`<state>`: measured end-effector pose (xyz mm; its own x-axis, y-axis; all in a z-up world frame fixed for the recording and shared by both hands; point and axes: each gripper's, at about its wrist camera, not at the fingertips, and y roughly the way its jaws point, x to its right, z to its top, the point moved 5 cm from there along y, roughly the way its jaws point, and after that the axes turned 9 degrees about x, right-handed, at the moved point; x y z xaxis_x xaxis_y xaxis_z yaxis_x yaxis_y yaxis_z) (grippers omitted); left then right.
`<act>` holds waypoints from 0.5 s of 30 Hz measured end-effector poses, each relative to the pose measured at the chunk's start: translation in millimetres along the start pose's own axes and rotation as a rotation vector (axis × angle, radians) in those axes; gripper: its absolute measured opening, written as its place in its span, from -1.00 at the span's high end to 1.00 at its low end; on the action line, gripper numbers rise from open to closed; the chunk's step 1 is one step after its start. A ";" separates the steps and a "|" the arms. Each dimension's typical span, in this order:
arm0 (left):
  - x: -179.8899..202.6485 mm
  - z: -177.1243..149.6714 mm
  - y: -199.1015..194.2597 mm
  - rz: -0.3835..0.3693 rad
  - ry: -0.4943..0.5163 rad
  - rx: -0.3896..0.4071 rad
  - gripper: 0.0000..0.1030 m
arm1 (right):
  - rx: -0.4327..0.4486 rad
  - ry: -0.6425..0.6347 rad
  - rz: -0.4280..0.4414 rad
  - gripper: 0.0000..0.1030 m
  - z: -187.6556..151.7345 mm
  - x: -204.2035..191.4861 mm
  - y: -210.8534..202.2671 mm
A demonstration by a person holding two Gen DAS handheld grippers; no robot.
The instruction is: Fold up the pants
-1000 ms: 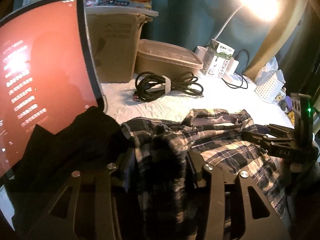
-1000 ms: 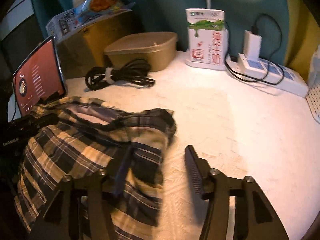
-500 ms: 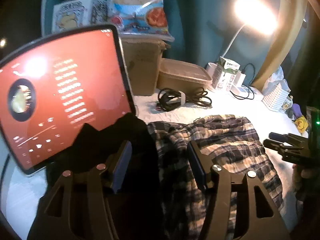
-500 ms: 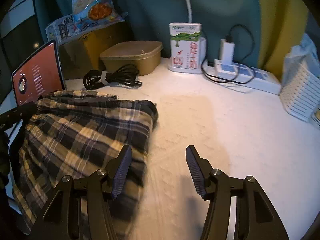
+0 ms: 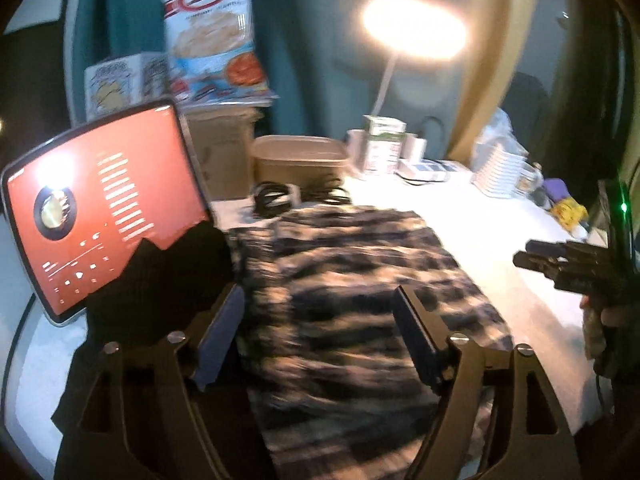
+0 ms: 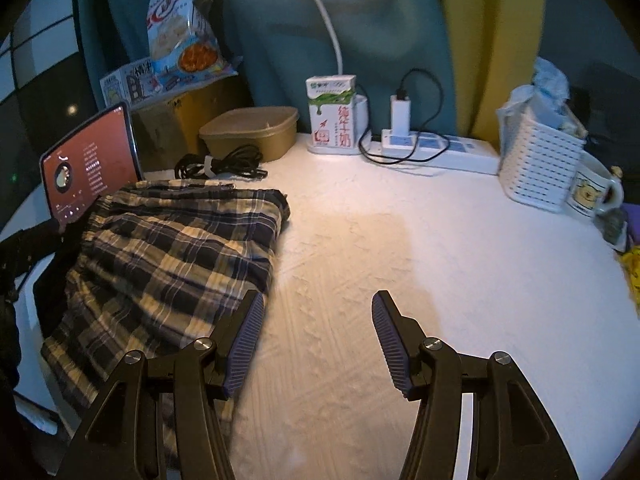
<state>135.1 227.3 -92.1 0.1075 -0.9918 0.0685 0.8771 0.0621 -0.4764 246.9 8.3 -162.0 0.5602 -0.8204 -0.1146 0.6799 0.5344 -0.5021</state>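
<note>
The plaid pants (image 6: 168, 264) lie folded flat on the left part of the white table (image 6: 400, 264); they look blurred in the left wrist view (image 5: 352, 300). My left gripper (image 5: 320, 312) is open and empty, held above the near end of the pants. My right gripper (image 6: 318, 316) is open and empty, above bare table just right of the pants' edge. The right gripper also shows at the right edge of the left wrist view (image 5: 560, 260).
A tablet (image 6: 92, 164) with a red screen stands at the left, with a dark cloth (image 5: 168, 280) below it. A cable coil (image 6: 220, 164), brown container (image 6: 252, 132), milk carton (image 6: 332, 112), power strip (image 6: 440, 152), white basket (image 6: 540, 164) and mug (image 6: 596, 192) line the back.
Both grippers let go of the pants and pulled back and up. The pants went from bunched and lifted to lying folded flat.
</note>
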 end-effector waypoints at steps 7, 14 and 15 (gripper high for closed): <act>47.9 1.7 -24.4 -0.053 0.019 0.037 -0.51 | 0.065 0.028 -0.025 -0.14 -6.0 17.7 -44.8; 93.5 13.9 -55.9 -0.115 0.043 0.134 -0.54 | 0.148 0.050 -0.076 -0.14 -6.0 36.5 -92.9; 98.6 14.9 -58.9 -0.123 0.048 0.146 -0.55 | 0.166 0.050 -0.087 -0.14 -5.3 39.2 -102.0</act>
<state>101.0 127.5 -44.2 -0.0241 -0.9969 0.0743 0.9412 -0.0477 -0.3344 197.0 -79.4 -119.8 0.4743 -0.8719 -0.1217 0.7957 0.4837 -0.3645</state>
